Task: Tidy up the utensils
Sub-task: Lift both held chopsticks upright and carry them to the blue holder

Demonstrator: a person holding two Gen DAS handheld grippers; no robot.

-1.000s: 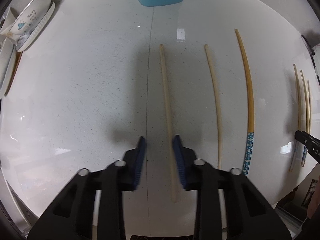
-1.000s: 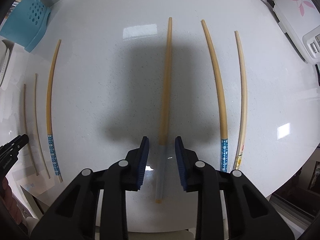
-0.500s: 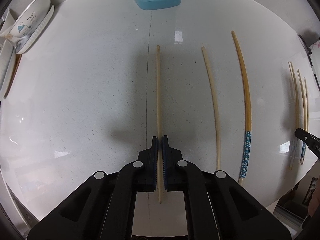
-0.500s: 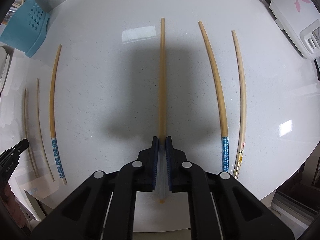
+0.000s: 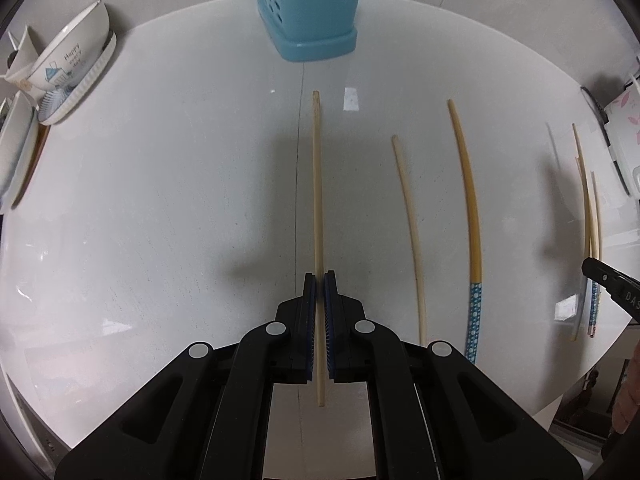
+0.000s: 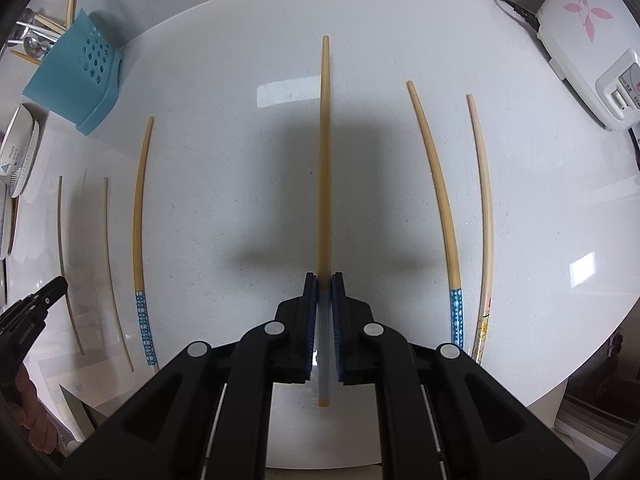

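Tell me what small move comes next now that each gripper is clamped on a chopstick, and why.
Probably carry both toward the blue utensil holder. The left gripper is shut on a pale chopstick, the right gripper on a darker chopstick, and the holder stands upright at the far side of the white table. Other chopsticks still lie on it.

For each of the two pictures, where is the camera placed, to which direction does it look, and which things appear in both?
Left wrist view: sits on the left tongs, looking down at the white round table; tongs shut on a thin pale wooden chopstick.
Right wrist view: sits on the right tongs, looking down; tongs shut on a thicker tan chopstick with a grey ribbed end; fingers show at lower left.
Shared: the table, the perforated blue plastic utensil holder, each other's tongs.
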